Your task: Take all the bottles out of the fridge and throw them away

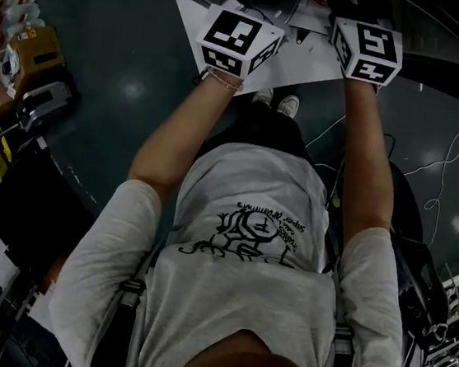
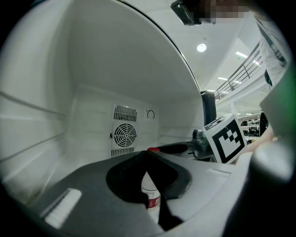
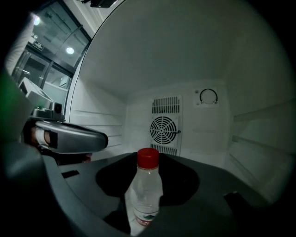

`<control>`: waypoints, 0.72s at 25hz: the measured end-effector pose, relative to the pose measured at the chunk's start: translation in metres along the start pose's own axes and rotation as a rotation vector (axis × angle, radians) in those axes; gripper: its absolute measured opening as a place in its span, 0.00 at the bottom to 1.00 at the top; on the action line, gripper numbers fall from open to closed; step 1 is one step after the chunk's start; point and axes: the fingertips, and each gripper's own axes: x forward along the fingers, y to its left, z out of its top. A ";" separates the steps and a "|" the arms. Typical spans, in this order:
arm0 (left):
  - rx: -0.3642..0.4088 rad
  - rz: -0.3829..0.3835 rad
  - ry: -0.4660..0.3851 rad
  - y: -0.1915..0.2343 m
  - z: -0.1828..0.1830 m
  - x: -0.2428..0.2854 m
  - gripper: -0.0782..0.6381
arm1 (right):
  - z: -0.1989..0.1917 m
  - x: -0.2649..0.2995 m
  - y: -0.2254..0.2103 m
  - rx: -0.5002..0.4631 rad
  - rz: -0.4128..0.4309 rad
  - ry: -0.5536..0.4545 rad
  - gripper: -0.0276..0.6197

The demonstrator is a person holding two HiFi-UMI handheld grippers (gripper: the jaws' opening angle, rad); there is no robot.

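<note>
Standing bottle (image 3: 145, 190), fan grille (image 3: 165, 130) behind

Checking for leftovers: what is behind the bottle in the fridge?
Only the back wall with a fan grille and a dial. The right gripper's body covers the fridge floor around the bottle, so more bottles could hide there.

No legible text or labels

Arms (image 1: 168, 142) outstretched; left hand-held gripper (image 2: 146, 153) closed, right hand-held gripper (image 3: 147, 171) jaws apart.
</note>
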 end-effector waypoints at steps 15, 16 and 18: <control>-0.006 -0.021 -0.010 -0.019 0.021 -0.008 0.12 | 0.018 -0.039 0.003 0.004 0.007 -0.007 0.27; -0.007 -0.022 -0.011 -0.021 0.021 -0.009 0.12 | 0.019 -0.042 0.004 0.003 0.008 -0.006 0.27; -0.006 -0.026 -0.013 -0.024 0.023 -0.010 0.12 | 0.020 -0.047 0.005 0.004 0.011 -0.005 0.27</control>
